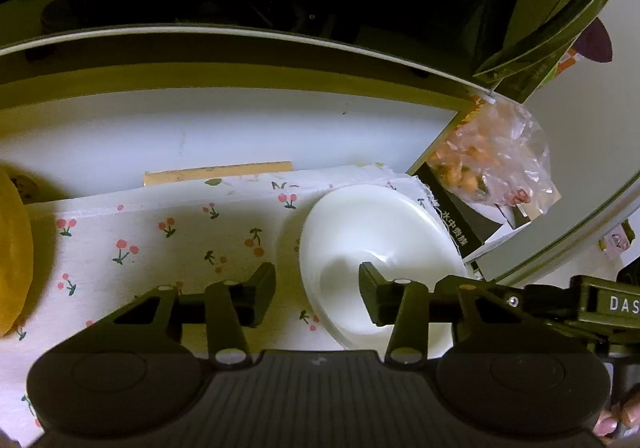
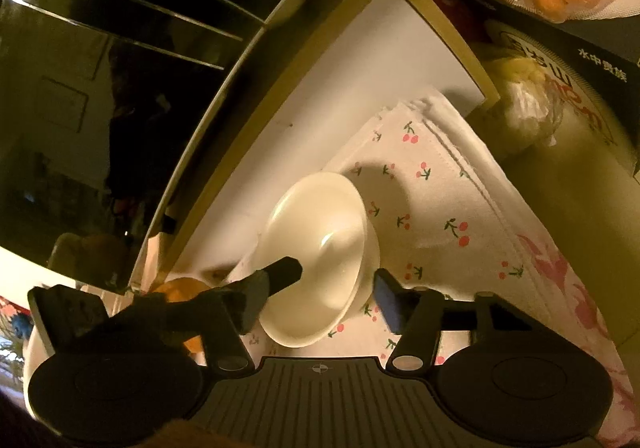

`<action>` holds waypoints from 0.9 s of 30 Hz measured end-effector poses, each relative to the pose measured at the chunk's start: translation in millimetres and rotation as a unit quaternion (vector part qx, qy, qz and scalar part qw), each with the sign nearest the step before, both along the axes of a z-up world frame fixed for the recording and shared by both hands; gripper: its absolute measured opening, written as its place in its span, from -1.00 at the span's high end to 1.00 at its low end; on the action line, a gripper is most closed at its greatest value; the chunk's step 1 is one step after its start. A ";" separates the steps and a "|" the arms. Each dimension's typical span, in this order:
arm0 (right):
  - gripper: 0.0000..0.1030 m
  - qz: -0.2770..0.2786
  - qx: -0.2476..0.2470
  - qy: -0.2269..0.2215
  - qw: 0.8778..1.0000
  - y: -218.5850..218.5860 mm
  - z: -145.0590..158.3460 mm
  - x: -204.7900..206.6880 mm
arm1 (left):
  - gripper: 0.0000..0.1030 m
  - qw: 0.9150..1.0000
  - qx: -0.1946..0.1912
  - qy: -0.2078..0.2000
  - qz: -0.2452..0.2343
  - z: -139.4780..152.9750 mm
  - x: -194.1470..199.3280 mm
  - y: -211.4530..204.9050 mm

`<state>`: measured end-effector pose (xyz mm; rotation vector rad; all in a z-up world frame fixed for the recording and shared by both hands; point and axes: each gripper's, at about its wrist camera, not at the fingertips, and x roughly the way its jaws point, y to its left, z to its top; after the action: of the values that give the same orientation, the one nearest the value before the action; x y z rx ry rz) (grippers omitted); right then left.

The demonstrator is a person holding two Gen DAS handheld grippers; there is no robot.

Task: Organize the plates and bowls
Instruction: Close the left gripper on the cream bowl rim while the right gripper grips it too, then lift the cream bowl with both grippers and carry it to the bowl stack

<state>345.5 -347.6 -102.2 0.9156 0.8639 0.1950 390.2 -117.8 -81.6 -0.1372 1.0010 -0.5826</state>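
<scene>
While left tongs [image 1: 318, 290] gape | right tongs [image 2: 338, 286] straddle bowl [image 2: 320, 256] rim, spread | box [image 1: 456, 236] reads 水中贵族

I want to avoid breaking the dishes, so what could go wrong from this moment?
1. Both hand-held grippers, left and right, are open around the white bowl's rim; closing together, they may tip it.
2. The bowl looks tilted on the cherry cloth, so it might slide.
3. The black box lies close and could be bumped.
</scene>
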 end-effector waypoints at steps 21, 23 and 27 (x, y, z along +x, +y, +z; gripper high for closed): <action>0.71 -0.030 -0.006 0.004 1.000 0.4 -9.6 -0.6 | 0.76 1.000 0.007 -0.004 0.025 1.4 0.4 1.3; 0.71 -0.032 -0.006 0.004 0.999 0.7 -6.4 -2.3 | 0.76 1.000 0.009 -0.005 0.026 3.8 -2.1 1.2; 0.71 -0.036 -0.006 0.004 0.999 1.2 0.0 -6.6 | 0.76 1.000 0.015 -0.008 0.026 11.3 -8.4 0.4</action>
<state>338.9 -346.4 -102.2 0.9359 0.8365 0.1241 381.8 -117.4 -70.3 -0.1320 0.9883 -0.5193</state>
